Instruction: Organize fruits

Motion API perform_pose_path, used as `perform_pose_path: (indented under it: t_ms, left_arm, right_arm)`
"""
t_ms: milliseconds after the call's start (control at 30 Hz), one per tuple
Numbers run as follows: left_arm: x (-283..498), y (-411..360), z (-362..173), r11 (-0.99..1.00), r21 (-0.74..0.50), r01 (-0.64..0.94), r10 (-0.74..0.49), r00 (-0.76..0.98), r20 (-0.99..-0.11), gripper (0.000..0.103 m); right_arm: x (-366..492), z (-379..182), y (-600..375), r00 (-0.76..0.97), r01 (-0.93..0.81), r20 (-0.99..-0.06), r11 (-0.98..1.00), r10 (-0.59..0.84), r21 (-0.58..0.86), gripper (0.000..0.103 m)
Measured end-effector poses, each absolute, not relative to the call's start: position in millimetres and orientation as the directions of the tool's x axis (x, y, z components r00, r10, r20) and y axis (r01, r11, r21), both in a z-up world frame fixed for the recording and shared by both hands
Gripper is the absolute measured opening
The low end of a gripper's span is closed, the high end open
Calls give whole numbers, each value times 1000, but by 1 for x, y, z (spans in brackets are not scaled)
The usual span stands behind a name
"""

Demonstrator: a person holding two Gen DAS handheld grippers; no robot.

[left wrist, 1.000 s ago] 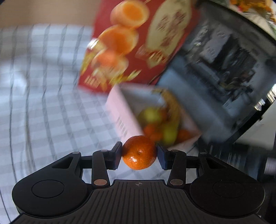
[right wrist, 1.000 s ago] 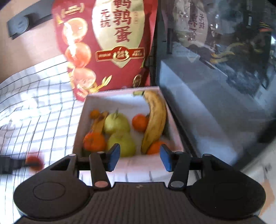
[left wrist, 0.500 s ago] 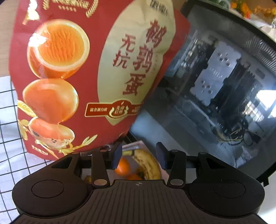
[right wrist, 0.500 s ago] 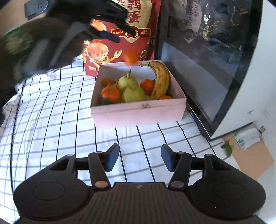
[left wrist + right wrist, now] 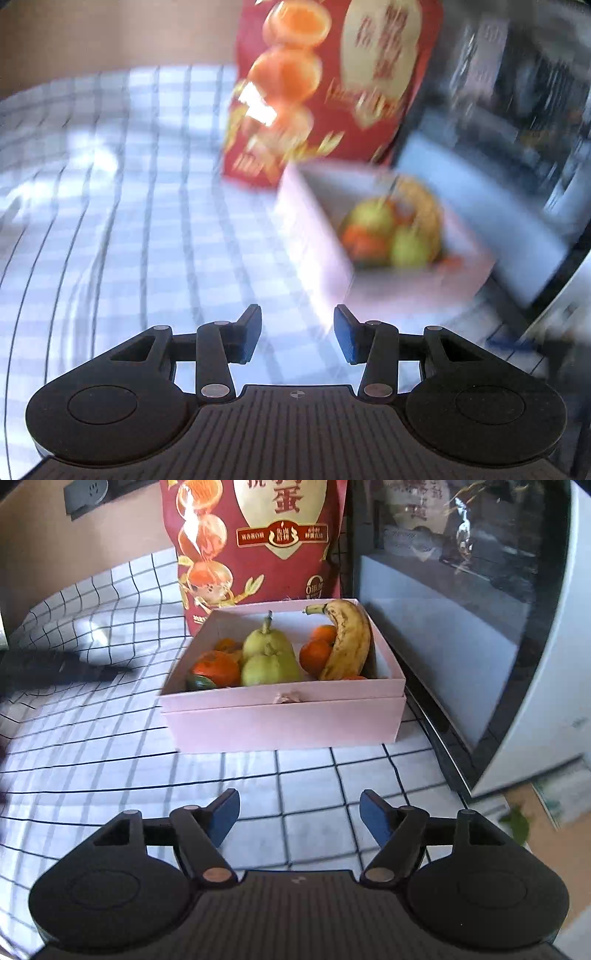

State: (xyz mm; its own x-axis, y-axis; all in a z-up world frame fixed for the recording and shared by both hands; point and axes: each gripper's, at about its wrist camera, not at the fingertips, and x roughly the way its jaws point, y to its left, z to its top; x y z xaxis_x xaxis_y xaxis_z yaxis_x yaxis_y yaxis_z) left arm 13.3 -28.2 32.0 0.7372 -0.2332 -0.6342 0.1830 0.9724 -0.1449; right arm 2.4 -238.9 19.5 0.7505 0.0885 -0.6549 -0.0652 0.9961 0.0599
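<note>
A pink box [image 5: 284, 716] of fruit sits on a desk [image 5: 314, 775] covered in a white cloth with a dark grid, close against the glass door of a white appliance [image 5: 461, 627] on its right. Behind the box, at the far side, stands a tall red snack bag [image 5: 258, 542] printed with egg pictures. Inside the box, a spotted banana [image 5: 349, 642] curves along the right wall, two green pears [image 5: 267, 657] fill the middle, and tangerines lie either side: one large one [image 5: 216, 668] at the near left, two [image 5: 317, 650] between the pears and the banana.

The right tool [image 5: 299, 818] hovers over the bare cloth just near of the box, its blue-padded jaws opening, with nothing between them. The left tool [image 5: 297, 334], seen in its own heavily blurred view, is over the cloth to the left of the box [image 5: 321, 243], jaws spread apart and empty; the fruit there shows only as green and orange smears. In the right wrist view a dark blurred shape [image 5: 55, 668] reaches in over the cloth from the left edge, too smeared to identify with certainty.
</note>
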Motion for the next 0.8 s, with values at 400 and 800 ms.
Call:
perform_pose_path:
  t_ms: [400, 800]
  left_arm:
    - [7, -63, -9, 992, 26, 125, -86, 806, -585, 51]
    - [8, -67, -11, 992, 17, 122, -90, 812, -577, 54]
  right_arm:
    - [41, -7, -235, 769, -90, -637, 996, 62, -12, 96]
    - [33, -16, -226, 838, -75, -545, 988, -10, -134, 103]
